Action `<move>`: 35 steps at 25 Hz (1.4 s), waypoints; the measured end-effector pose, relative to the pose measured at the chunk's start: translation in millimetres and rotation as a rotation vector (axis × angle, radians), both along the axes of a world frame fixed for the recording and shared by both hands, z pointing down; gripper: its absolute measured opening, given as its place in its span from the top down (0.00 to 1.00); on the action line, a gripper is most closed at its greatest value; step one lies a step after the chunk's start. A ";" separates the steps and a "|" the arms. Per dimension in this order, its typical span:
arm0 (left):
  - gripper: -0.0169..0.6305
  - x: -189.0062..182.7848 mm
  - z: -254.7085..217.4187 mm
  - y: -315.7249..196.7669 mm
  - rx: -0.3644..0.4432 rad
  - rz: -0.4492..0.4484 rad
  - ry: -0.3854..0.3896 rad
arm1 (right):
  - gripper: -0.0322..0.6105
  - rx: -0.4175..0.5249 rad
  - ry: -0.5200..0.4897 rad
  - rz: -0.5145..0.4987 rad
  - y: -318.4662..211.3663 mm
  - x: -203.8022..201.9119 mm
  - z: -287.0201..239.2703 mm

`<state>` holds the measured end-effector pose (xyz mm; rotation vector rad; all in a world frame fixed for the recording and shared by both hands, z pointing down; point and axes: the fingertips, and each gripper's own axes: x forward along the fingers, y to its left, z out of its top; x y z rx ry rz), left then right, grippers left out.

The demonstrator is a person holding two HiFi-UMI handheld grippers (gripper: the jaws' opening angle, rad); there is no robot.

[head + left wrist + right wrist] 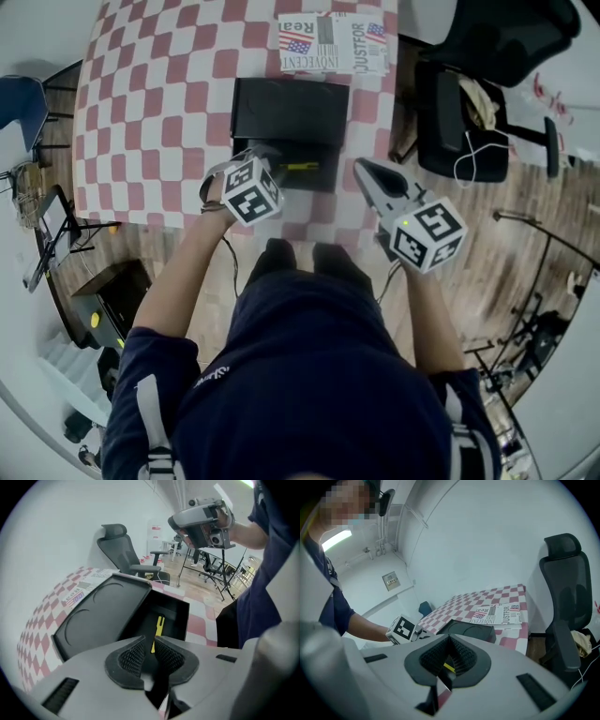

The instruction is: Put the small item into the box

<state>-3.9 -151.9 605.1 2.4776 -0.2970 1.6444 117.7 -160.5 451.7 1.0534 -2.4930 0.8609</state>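
While left gripper (149, 645) hangs narrowly parted over yellow item (160, 624) in black box (176, 615), right gripper (449, 639) closed, red-checkered tablecloth (159, 112), newspaper (333, 42), wood floor (511, 258).

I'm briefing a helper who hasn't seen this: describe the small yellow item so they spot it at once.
On the red-and-white checked tablecloth, an open black box sits near the person's edge. Inside lies a thin yellow strip, the only bright thing against the box's black lining.
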 end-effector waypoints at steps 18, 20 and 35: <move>0.91 -14.6 -127.6 -21.1 0.095 -0.263 0.407 | 0.92 0.098 0.033 -0.035 1.7 -42.9 -41.9; 0.91 -19.4 -139.1 -19.7 0.094 -0.284 0.450 | 0.92 0.107 0.038 -0.037 3.2 -49.6 -45.3; 0.92 -53.4 -175.9 6.8 0.070 -0.382 0.660 | 0.92 0.152 0.025 -0.085 25.0 -99.3 -63.6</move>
